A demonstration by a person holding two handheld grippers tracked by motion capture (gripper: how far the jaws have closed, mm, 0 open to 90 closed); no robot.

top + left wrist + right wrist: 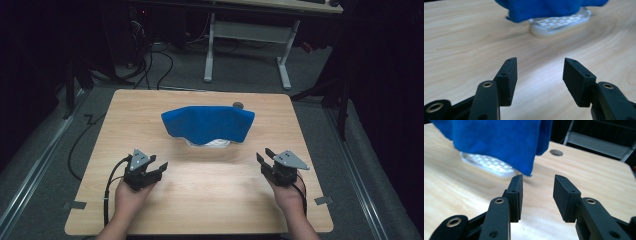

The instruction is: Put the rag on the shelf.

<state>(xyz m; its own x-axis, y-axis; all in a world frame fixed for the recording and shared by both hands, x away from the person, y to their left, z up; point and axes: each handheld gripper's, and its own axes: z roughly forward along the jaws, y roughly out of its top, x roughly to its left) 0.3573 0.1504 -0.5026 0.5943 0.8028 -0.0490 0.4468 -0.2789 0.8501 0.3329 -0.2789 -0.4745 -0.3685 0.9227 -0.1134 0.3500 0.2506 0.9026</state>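
High view: a blue cloth (208, 123) lies draped over a white basket (209, 143) near the middle of the table (150, 215), somewhat toward the far edge. Only a sliver of the basket's rim shows at the cloth's near hem. A small round grommet (238, 105) sits just behind the cloth toward the far right corner. The left gripper (155, 168) rests low near the near left corner, the right gripper (265, 156) near the near right corner; both stand well apart from the cloth, jaws spread, nothing between them.

Left gripper view: the jaws stand wide with bare tabletop between them. Ahead, the cloth hangs over the basket, whose woven white base and rim show beneath the hem.

Right gripper view: the jaws are parted, a little less widely, and empty. The cloth's corner hangs past the basket's end, close ahead of the fingertips but not touched.

Assessment: the basket appears covered, and both grippers are clear of the cloth. Whether the work is covering or uncovering cannot be settled; if covering, little remains beyond straightening the drape.
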